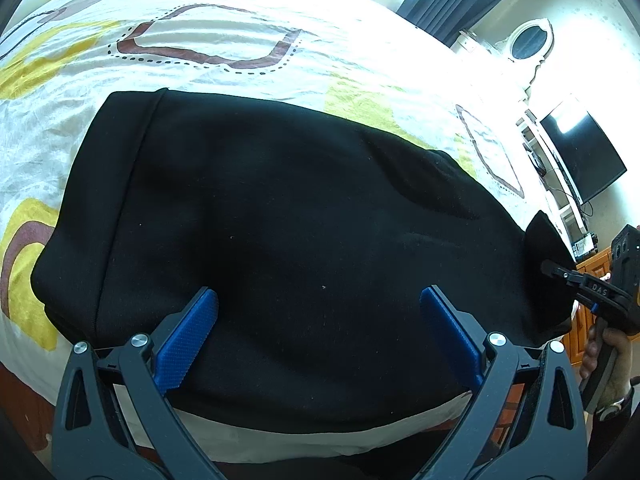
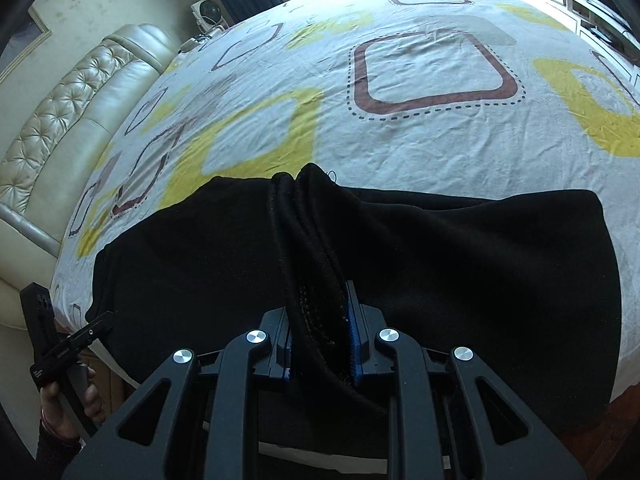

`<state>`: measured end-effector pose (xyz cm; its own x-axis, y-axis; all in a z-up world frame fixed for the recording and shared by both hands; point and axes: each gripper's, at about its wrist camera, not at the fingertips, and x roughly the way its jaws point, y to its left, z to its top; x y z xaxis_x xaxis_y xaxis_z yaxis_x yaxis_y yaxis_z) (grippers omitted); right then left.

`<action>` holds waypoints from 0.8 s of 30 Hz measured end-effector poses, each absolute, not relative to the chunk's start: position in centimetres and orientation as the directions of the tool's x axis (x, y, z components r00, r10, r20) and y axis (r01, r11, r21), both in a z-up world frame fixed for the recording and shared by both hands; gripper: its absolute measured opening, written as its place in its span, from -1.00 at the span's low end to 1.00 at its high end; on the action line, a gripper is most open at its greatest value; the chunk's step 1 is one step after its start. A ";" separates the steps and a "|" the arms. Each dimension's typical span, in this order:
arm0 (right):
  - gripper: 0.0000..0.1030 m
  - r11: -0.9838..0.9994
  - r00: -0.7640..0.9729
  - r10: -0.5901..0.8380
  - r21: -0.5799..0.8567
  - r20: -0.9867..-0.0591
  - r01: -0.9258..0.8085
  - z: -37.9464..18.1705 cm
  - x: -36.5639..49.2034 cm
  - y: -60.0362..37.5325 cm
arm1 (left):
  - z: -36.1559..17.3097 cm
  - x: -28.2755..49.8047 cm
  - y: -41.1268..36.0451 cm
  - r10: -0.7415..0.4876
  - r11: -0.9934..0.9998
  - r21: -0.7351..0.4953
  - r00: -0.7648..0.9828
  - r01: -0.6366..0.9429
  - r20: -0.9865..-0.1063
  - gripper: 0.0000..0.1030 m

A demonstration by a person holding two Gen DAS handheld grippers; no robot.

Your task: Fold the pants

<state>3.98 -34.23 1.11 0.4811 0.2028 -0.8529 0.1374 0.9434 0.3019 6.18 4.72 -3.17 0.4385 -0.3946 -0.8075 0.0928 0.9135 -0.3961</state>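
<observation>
A bed (image 2: 420, 152) with a white sheet printed in yellow and maroon rounded squares carries the black pants (image 1: 280, 220), which lie flat across its near edge as a broad, dark, matte slab with a stitched hem band on one side. The left tongs (image 1: 319, 300) hover above the cloth with blue pads spread wide, gripping nothing. The right tongs (image 2: 318, 320) are clamped on a bunched, ribbed fold of the pants, lifting it into a ridge.
</observation>
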 end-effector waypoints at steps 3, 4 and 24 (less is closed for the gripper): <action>-0.60 0.955 0.476 0.158 0.256 -0.865 0.149 0.1 4.3 -33.0 | -3.2 6.3 4.8 -0.394 0.914 -0.396 0.437 0.091 -0.808 0.95; -0.60 0.956 0.479 0.149 0.250 -0.865 0.153 -0.1 4.3 -32.8 | -3.2 6.3 4.8 -0.394 0.913 -0.397 0.437 0.091 -0.808 0.95; 0.35 0.833 0.493 0.471 0.553 -0.732 0.025 -0.6 3.5 -29.5 | -3.2 6.3 4.5 -0.381 0.921 -0.375 0.438 0.104 -0.814 0.95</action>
